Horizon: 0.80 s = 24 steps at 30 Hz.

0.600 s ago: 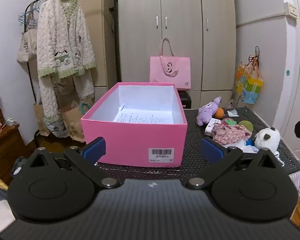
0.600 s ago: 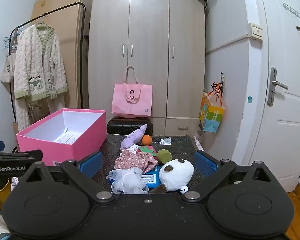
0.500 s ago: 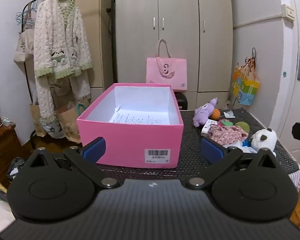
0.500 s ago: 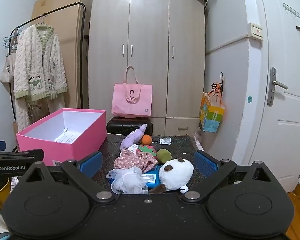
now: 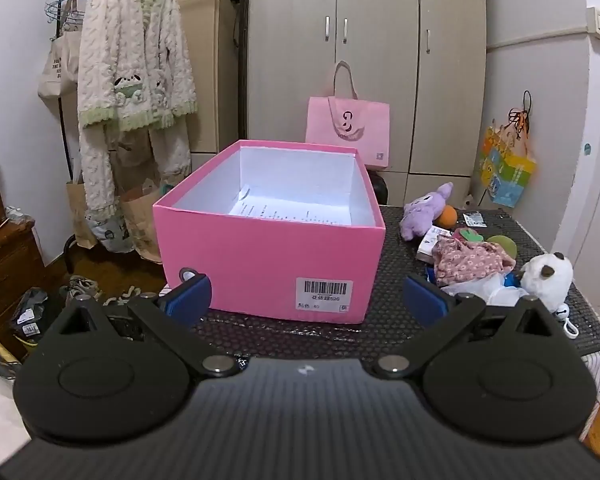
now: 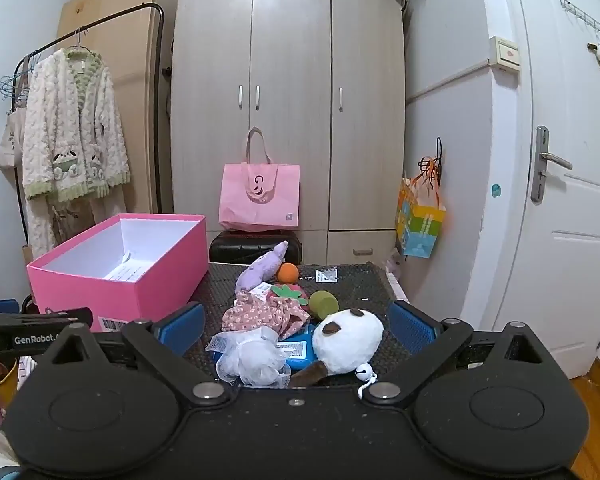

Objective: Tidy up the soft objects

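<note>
An open pink box (image 5: 268, 256) with a sheet of paper inside stands on the left of a black mat-covered table (image 5: 384, 328); it also shows in the right wrist view (image 6: 120, 284). Soft things lie in a pile to its right: a white panda plush (image 6: 350, 340), white mesh pouf (image 6: 256, 358), floral cloth (image 6: 264, 312), purple plush (image 6: 260, 266), orange ball (image 6: 288, 273), green ball (image 6: 323, 303). My left gripper (image 5: 306, 300) is open and empty before the box. My right gripper (image 6: 296, 326) is open and empty, just short of the pile.
A pink tote bag (image 6: 260, 196) sits on a black case before the wardrobe (image 6: 288, 100). A clothes rack with a cream robe (image 5: 132, 72) stands left. A white door (image 6: 572, 200) is at the right. The table's right edge (image 5: 588, 300) is near the panda.
The left gripper's view has shifted: the box and toys now sit lower and further right in it. The right gripper has hardly moved. Both stay open.
</note>
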### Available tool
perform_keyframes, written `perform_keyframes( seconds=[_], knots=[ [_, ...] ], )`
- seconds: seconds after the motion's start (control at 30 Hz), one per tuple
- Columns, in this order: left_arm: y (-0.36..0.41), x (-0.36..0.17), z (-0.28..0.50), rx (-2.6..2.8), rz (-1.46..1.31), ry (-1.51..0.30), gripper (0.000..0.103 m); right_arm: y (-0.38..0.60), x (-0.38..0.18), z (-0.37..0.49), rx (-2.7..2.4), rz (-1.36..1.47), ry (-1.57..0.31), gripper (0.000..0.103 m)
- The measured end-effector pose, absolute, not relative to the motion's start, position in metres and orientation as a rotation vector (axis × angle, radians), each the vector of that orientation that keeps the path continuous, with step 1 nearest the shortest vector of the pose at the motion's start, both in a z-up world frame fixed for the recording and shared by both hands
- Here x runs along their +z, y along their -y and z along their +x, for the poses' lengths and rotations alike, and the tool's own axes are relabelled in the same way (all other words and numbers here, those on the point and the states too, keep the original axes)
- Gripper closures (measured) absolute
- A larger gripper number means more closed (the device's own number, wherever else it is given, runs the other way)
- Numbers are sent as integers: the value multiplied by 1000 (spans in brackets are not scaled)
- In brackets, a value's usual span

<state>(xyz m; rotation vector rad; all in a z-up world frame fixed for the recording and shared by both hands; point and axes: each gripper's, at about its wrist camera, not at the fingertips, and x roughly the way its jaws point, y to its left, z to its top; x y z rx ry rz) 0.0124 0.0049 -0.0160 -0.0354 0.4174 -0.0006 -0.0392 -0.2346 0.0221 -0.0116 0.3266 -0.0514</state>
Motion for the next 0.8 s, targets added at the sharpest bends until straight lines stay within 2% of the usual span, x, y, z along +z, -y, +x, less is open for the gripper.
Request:
perform_keyframes(
  seconds=[0.27,0.8],
  knots=[
    [-4,-13,0,-11,21,-390,0,235,13,-36,-46,-19,-351,2],
    [0,-16,-3,-35,67,-452,0,231,8,-37,-41,-26,-407,2]
  ],
)
